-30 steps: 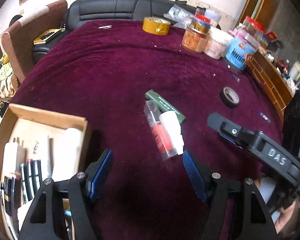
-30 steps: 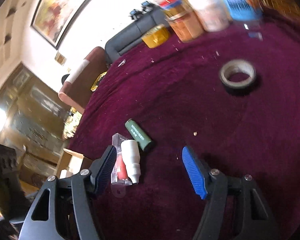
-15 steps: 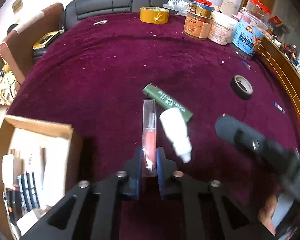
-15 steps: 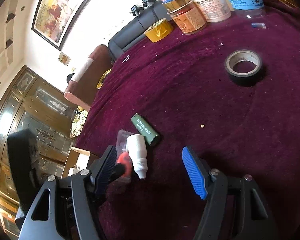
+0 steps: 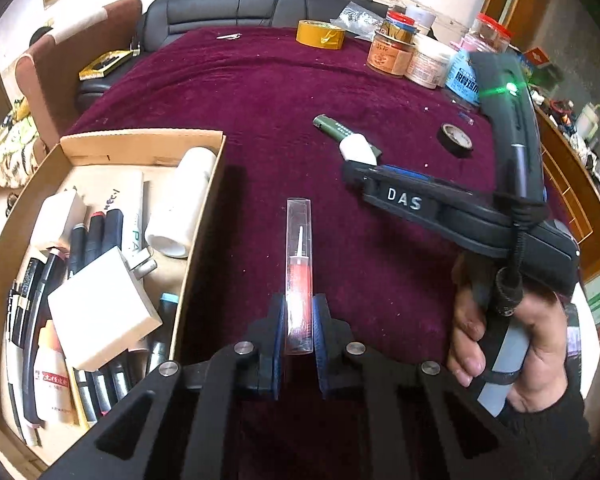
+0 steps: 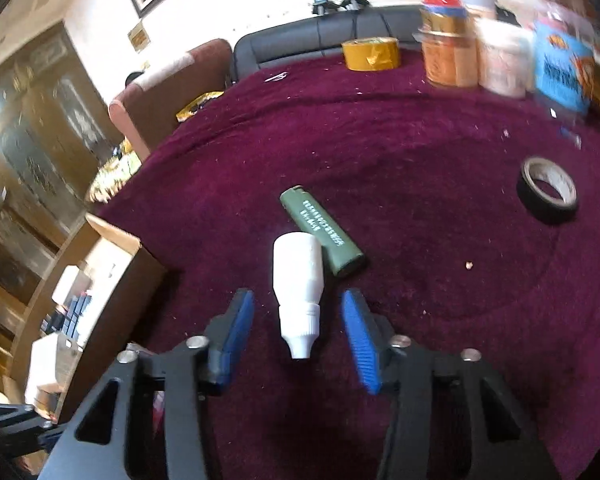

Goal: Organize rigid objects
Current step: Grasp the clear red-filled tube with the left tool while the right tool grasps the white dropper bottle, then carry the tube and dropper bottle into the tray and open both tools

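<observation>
Clear tube w/ red syringe point(image 5: 299, 276) clamped upright; white dropper bottle point(image 6: 299, 280) lying on cloth, touching green lighter point(image 6: 322, 230).

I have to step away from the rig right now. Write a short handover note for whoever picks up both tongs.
Left tongs: shut on the clear tube with red filling, beside the cardboard box.
Right tongs: closing around the white bottle, pads not yet touching it.
Done: many items are in the box.
Left: box the tube, then the bottle, then the green lighter lying against it; black tape roll is on the cloth.
</observation>
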A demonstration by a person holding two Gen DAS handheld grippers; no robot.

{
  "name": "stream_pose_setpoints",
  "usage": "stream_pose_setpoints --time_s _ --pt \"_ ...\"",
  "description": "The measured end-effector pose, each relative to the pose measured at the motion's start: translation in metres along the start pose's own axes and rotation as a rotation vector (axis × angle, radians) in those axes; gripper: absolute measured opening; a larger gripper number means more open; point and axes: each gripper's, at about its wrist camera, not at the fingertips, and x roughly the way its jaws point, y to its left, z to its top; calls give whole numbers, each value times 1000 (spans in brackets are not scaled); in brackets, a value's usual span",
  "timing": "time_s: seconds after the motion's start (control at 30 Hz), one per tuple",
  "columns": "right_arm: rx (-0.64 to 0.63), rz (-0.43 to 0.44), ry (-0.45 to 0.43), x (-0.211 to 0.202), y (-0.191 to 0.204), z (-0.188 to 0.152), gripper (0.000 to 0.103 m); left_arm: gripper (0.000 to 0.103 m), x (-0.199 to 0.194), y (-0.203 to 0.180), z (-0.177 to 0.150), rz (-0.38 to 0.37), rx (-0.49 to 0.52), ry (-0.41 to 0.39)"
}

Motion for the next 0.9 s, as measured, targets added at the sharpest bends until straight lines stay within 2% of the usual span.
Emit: stream_pose_setpoints --time_s 0.03,0.37,0.73,0.8,0.9 --pt "-10 -11 0 0 1 -1 22 12 2 0 -2 -8 2 3" --pt "64 120 15 -16 -11 -7 21 13 0 0 -13 -16 7 2" --pt "82 135 20 -19 -14 -10 21 18 26 -6 -1 28 71 52" --pt "81 143 20 -19 -14 -9 21 13 25 -5 -2 35 71 27" --pt "73 173 13 -22 -11 -9 21 13 20 3 -6 5 34 13"
